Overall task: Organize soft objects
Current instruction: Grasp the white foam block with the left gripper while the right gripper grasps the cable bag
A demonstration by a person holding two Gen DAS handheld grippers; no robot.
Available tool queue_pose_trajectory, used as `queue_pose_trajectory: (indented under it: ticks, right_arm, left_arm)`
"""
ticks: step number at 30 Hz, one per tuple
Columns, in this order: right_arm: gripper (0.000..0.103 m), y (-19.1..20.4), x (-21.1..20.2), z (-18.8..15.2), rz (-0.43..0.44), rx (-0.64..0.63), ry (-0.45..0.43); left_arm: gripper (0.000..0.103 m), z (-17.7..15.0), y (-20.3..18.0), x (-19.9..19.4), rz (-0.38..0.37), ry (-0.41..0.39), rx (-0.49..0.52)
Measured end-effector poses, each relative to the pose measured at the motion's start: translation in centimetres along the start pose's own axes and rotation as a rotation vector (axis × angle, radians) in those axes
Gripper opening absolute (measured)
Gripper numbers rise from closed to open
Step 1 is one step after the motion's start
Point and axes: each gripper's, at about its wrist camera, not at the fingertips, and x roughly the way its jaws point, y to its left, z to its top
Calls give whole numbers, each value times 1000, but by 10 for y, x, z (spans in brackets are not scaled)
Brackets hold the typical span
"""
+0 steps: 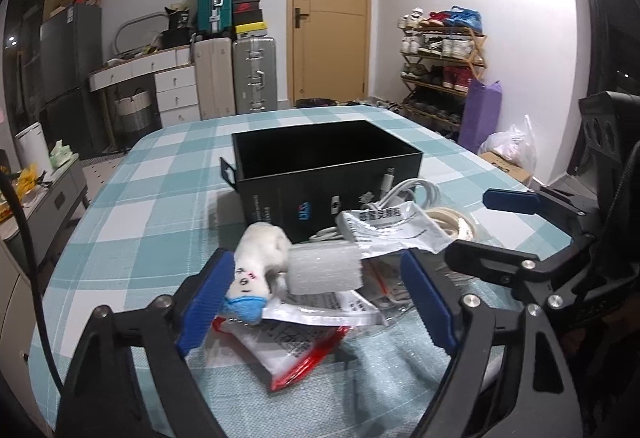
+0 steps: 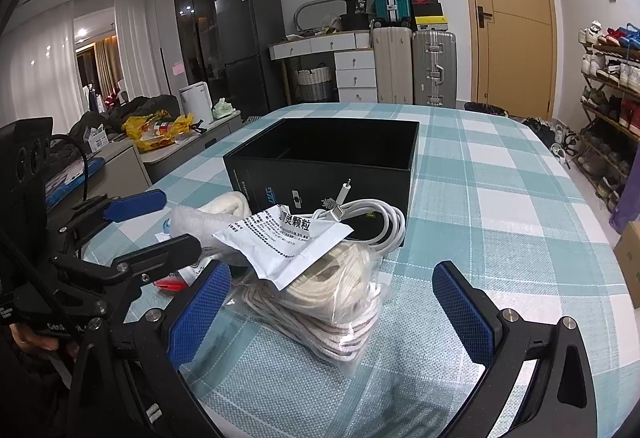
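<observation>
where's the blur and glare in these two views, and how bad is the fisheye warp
Left wrist view: the plush toy is smeared by motion blur, the foam block less so; the right-hand wall is blown out white; the door bows slightly. Right wrist view: sharper overall; soft glare on the rope bag; table edges curve strongly; black vignette in the corners of both.

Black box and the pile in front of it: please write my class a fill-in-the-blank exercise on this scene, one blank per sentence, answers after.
1. The black box stands on a ____ tablecloth.
2. The foam block lies between the ____ gripper's fingers.
3. The rope is packed in a clear ____.
4. The white cable leans against the ____.

Answers: checked; left; bag; box
</observation>
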Motion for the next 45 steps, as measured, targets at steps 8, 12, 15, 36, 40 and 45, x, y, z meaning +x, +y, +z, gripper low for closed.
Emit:
queue_pose_trajectory:
  ticks: [8,12,15,36,40,45]
  right_arm:
    - [103,-1,0,-1,8,1,-1]
    - [103,-2,1,-1,12,4,2]
    - [103,-2,1,-1,12,3,2]
    - [103,27,24,23,126,-152,69]
    - [102,36,36,32,164,-201,91]
    - [96,37,57,42,212,-210,138]
  left_arm:
    - [46,1,6,9,-77,41,-53]
    - [36,0,8,8,-84,43,-68]
    - [35,0,9,7,-95,43,-76]
    - [34,10,28,-18,-53,-36,-92]
    - [34,10,29,-17,-52,-33,-96]
    - [34,10,30,-17,-54,-34,-92]
